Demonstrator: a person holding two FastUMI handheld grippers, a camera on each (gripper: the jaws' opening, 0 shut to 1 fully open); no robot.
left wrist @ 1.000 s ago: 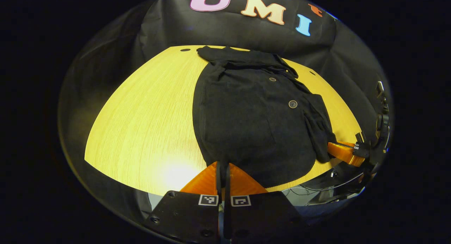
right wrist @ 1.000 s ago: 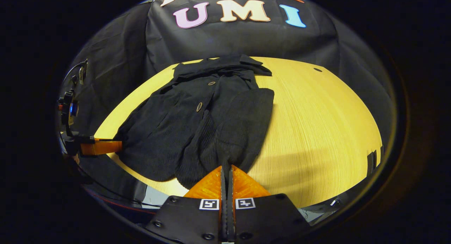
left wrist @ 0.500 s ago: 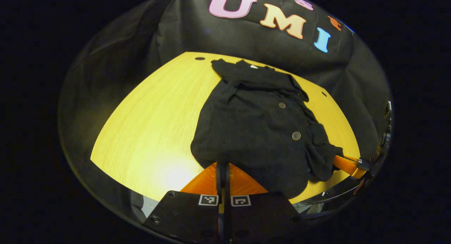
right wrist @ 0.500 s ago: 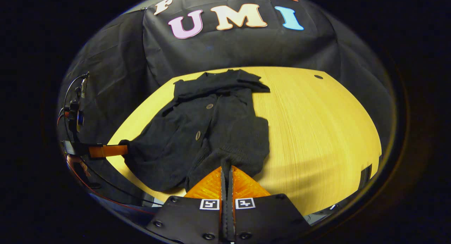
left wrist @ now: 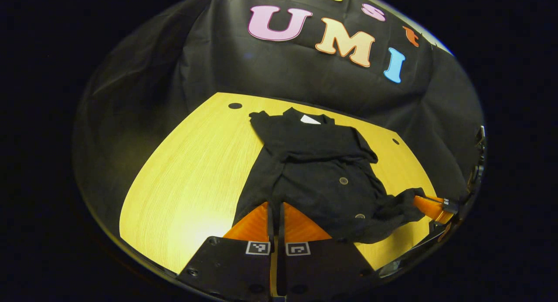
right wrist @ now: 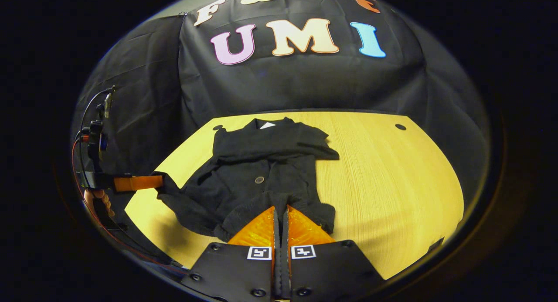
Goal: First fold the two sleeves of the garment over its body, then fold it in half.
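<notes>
Black garment (left wrist: 320, 171) on yellow table (left wrist: 192, 180), collar end far, left gripper (left wrist: 275, 210) fingers clamped on garment's near hem, right gripper (right wrist: 281, 215) fingers clamped on hem alongside, hem lifted off table

Wooden table (left wrist: 187, 184), black cloth wall (right wrist: 305, 84)

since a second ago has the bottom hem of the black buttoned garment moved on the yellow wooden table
Yes. The black buttoned garment's bottom hem has been lifted off the yellow wooden table's near edge and carried toward its collar, with both grippers' jaws shut on it.
</notes>
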